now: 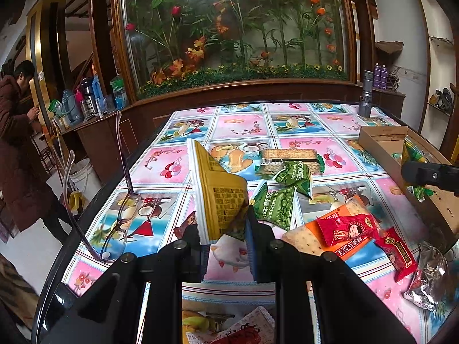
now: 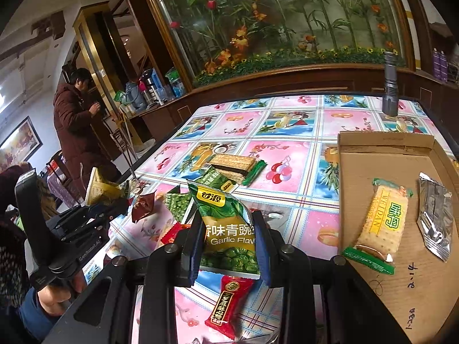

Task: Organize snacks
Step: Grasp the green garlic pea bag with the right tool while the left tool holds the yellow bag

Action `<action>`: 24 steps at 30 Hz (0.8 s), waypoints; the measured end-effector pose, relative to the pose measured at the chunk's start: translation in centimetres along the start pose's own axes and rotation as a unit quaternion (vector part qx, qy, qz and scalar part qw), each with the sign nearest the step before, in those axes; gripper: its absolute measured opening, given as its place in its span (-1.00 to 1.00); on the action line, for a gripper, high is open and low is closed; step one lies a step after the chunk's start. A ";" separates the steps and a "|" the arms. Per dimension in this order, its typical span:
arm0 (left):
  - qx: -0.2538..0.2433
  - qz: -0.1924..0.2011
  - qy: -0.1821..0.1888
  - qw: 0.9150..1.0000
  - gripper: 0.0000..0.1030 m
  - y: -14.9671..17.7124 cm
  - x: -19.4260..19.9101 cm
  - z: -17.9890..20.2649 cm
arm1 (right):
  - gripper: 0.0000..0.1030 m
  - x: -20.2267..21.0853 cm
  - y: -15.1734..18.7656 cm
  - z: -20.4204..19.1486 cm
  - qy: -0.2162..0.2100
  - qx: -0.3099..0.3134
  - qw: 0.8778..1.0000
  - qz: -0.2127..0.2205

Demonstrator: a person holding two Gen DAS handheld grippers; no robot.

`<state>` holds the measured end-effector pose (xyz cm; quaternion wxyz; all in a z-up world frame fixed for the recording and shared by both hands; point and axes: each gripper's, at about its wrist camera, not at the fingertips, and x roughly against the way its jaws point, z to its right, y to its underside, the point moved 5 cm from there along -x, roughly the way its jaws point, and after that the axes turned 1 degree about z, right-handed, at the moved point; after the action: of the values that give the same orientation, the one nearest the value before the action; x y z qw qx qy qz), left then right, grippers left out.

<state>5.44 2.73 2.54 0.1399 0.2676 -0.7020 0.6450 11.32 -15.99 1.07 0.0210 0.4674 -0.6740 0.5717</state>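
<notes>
**Two packets held, box off to the right**

Fruit-print oilcloth over the desk [image 2: 289, 132], planted glass case behind, bystander in a brown coat [image 2: 73, 120] well off to the left. Loose snacks strewn mid-desk: wafer pack [image 2: 232, 164], pea sachets, red candies [image 1: 345, 228].

Left gripper [image 1: 226, 233]: jaws narrow, pinched on the lower edge of a yellow packet [image 1: 218, 192], which stands up and forward from the pads, long axis roughly along the fingers, lifted clear of the desk. Right gripper [image 2: 229, 248]: jaws closed onto a garlic green-pea packet [image 2: 226, 223], gripped across its width, top corner leaning away, likewise off the surface. Red candy [image 2: 229, 301] flat on the desk directly beneath.

Cardboard box [image 2: 381, 160] lying to the right of both grippers, open side up, already holding a cracker pack [image 2: 378, 226] and a silver foil sachet [image 2: 434, 218]. Near wall just beside the right gripper; left gripper well apart, with the snack pile between. Right hand clearly the nearer, so probably first to drop, needing only a short rightward carry over the wall.

Both grippers pitched moderately downward, side by side, pointing toward the far end of the desk.
</notes>
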 end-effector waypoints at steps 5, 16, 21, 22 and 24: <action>0.000 0.000 0.003 1.000 -0.60 0.0 -0.1 0.3 | -0.32 0.0 0.0 0.4 0.005 -0.007 1.000 0.000; -0.004 -0.002 0.007 1.000 -0.60 0.0 -0.3 0.7 | -0.32 0.4 -0.4 1.3 0.015 -0.025 1.000 0.008; -0.007 -0.005 0.011 1.000 -0.60 0.2 -0.4 0.8 | -0.32 0.7 -0.6 2.0 0.016 -0.039 0.999 0.011; -0.006 -0.006 0.012 1.000 -0.60 0.2 -0.4 0.8 | -0.33 0.7 -0.6 2.1 0.017 -0.040 0.999 0.012; -0.004 -0.007 0.016 1.000 -0.60 0.2 -0.4 0.8 | -0.33 0.9 -0.7 2.2 0.020 -0.042 0.999 0.015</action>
<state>5.77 2.08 2.07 0.1562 0.2618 -0.7002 0.6456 12.39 -18.17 1.34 0.0450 0.4446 -0.7038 0.5522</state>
